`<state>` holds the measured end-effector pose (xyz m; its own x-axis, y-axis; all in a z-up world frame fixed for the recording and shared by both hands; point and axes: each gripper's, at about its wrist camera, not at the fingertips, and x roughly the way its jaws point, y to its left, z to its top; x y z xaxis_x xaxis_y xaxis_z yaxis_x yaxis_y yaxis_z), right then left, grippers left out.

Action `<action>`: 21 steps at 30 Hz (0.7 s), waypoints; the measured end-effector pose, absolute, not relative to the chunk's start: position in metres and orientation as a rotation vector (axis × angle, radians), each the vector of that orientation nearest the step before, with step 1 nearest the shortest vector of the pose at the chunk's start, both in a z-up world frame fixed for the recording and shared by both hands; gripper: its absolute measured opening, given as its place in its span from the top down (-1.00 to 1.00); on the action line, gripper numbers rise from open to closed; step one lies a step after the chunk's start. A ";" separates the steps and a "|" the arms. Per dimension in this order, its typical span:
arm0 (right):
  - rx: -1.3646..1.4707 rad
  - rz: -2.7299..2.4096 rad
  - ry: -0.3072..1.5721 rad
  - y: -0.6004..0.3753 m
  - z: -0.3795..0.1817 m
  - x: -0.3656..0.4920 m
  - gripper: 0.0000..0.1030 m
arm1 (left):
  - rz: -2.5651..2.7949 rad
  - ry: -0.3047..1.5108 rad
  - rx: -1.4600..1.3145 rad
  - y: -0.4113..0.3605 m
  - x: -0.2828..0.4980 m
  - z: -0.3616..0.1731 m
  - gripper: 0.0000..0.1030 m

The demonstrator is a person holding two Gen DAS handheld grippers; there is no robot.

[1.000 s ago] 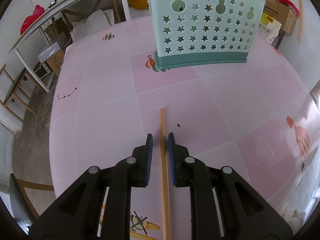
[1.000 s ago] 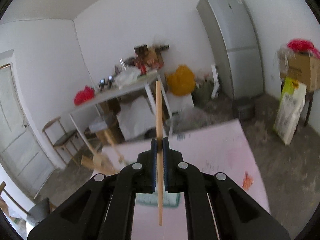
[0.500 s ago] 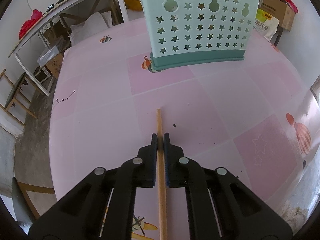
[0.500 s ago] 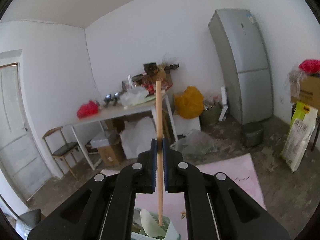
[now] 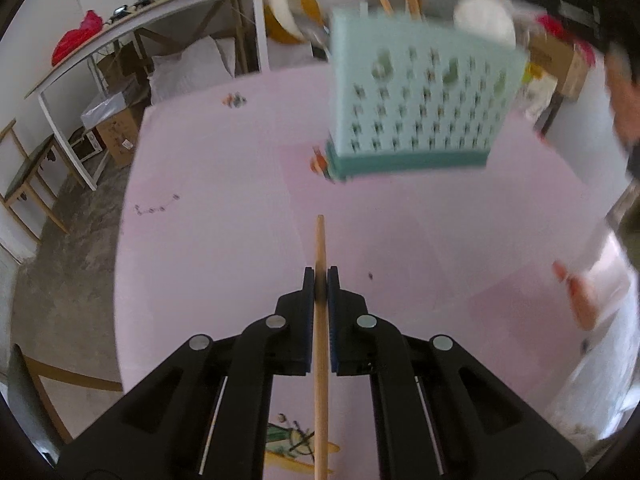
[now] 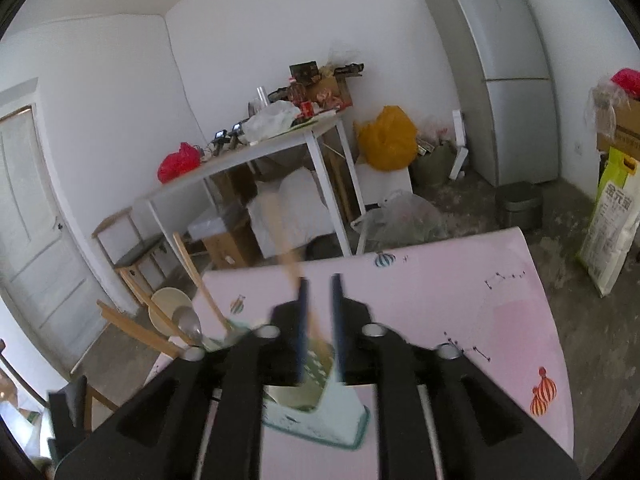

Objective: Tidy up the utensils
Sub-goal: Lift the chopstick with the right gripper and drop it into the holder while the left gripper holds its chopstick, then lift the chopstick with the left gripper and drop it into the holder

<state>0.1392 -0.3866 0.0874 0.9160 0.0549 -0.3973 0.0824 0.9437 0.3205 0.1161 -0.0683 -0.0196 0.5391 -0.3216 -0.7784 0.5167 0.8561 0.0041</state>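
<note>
The left gripper (image 5: 321,276) was clenched on a chopstick (image 5: 321,360) running straight up mid-frame, its tip aimed toward the teal utensil basket (image 5: 416,112) at upper right, well apart. The right gripper (image 6: 320,300) was opening above that basket (image 6: 320,416), a blurred chopstick (image 6: 286,252) slipping free between its jaws. A spoon (image 6: 188,322) already stood inside.

Wooden chopstick (image 5: 320,240); teal holder (image 5: 420,96) upright.
</note>
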 end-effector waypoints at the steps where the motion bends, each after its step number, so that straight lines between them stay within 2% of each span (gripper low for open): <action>1: 0.354 -0.013 0.405 -0.390 0.086 0.135 0.24 | -0.505 0.852 0.225 -0.064 0.118 -0.011 0.91; 7: 0.452 -0.025 0.347 -0.410 0.088 0.105 0.08 | -0.557 0.759 0.081 -0.046 0.124 0.044 0.91; 14: 0.536 -0.042 0.349 -0.410 0.072 0.062 0.07 | -0.737 0.598 -0.026 -0.064 0.123 0.121 0.91; 21: 0.585 -0.049 0.411 -0.402 0.050 0.039 0.07 | -0.885 0.368 -0.108 -0.114 0.135 0.204 0.91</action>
